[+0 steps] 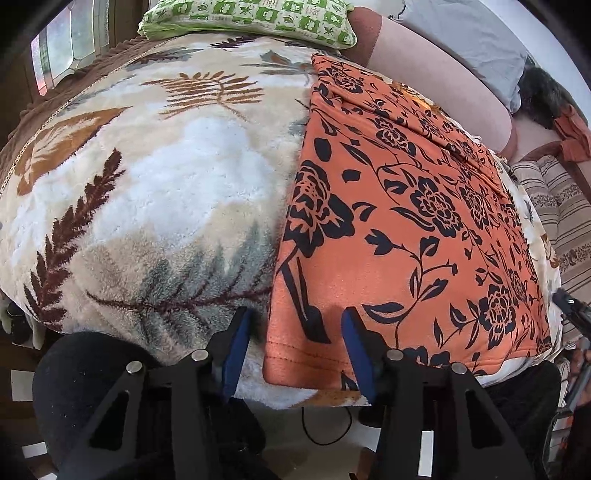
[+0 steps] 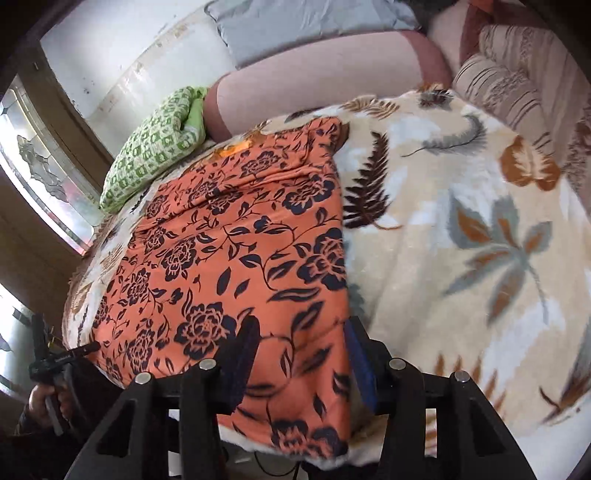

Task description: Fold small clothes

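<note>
An orange garment [image 1: 406,221] with a black flower print lies flat on a fluffy leaf-patterned blanket [image 1: 166,177]. It is folded into a long rectangle that runs away from me. My left gripper [image 1: 297,334] hovers open over its near left corner; the hem lies flat between the blue pads [image 1: 236,347] and neither pad presses on it. In the right wrist view the same garment [image 2: 240,258] fills the left half. My right gripper [image 2: 303,354] stands open over the near right corner, with the cloth slack between its fingers.
A green patterned pillow [image 1: 251,18] and a grey pillow [image 1: 465,40] lie at the far end of the bed. Striped cushions [image 2: 517,81] sit to the right and a window [image 2: 40,177] to the left. The bed's near edge drops to the floor [image 1: 332,435].
</note>
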The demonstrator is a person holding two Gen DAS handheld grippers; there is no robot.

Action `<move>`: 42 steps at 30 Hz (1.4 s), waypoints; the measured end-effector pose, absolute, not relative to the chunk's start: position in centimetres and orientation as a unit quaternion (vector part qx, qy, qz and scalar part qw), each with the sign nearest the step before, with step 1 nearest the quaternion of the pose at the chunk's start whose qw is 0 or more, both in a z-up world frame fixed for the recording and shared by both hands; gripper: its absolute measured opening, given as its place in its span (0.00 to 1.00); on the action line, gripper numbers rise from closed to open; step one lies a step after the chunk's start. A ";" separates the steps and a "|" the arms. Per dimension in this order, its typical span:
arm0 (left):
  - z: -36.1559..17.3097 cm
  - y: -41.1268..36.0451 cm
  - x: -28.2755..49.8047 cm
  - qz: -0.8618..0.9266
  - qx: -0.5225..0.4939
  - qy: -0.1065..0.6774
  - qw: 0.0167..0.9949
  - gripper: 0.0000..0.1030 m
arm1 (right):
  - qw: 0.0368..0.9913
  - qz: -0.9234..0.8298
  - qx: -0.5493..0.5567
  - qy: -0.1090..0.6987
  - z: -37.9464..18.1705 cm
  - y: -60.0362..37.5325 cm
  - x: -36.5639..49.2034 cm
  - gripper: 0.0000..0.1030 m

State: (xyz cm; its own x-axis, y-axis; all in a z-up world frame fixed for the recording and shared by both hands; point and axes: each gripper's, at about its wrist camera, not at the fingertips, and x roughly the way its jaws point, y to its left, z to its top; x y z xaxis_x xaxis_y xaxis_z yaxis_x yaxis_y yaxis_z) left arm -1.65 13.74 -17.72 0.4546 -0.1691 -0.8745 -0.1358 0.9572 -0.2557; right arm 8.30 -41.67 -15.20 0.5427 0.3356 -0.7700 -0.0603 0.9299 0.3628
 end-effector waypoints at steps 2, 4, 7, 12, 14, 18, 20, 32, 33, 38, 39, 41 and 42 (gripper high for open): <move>-17.7 13.6 -1.6 -0.010 -0.144 0.521 0.841 0.50 | 0.834 0.112 0.160 0.517 -18.6 -42.2 9.8 0.50; -17.6 13.6 -1.6 -0.010 -0.139 0.520 0.843 0.45 | 0.807 0.127 0.228 0.529 -20.0 -43.8 9.4 0.50; -17.8 13.9 -1.3 -0.002 -0.142 0.522 0.841 0.25 | 0.758 0.178 0.287 0.557 -20.3 -44.4 7.7 0.40; -17.4 14.0 -1.1 -0.018 -0.143 0.521 0.841 0.06 | 0.724 0.187 0.340 0.570 -22.8 -44.5 6.0 0.17; -17.1 14.2 -1.3 -0.023 -0.153 0.515 0.843 0.06 | 0.722 0.196 0.369 0.551 -22.6 -44.8 5.8 0.15; -18.2 14.9 -1.1 -0.023 -0.189 0.526 0.829 0.23 | 0.722 0.169 0.392 0.544 -23.0 -45.8 6.0 0.20; -17.9 14.4 -1.2 -0.031 -0.189 0.518 0.833 0.30 | 0.712 0.176 0.418 0.535 -23.3 -46.5 6.0 0.20; -11.9 14.4 1.3 -0.083 -0.192 0.474 0.855 0.06 | 0.727 0.236 0.441 0.470 -18.6 -45.8 8.1 0.08; -10.6 14.5 2.4 -0.088 -0.193 0.463 0.861 0.06 | 0.731 0.244 0.442 0.459 -17.7 -45.9 8.9 0.08; -4.4 15.3 11.4 -0.117 -0.193 0.405 0.886 0.06 | 0.754 0.290 0.446 0.384 -11.3 -46.6 17.5 0.08; -3.2 15.5 14.6 -0.116 -0.194 0.390 0.893 0.06 | 0.758 0.297 0.449 0.369 -10.3 -46.8 19.5 0.08; -2.1 15.7 20.8 -0.103 -0.190 0.372 0.903 0.07 | 0.773 0.288 0.452 0.339 -8.5 -47.1 25.3 0.08; -2.3 15.8 23.2 -0.092 -0.192 0.370 0.904 0.11 | 0.772 0.275 0.469 0.331 -8.6 -47.7 27.7 0.10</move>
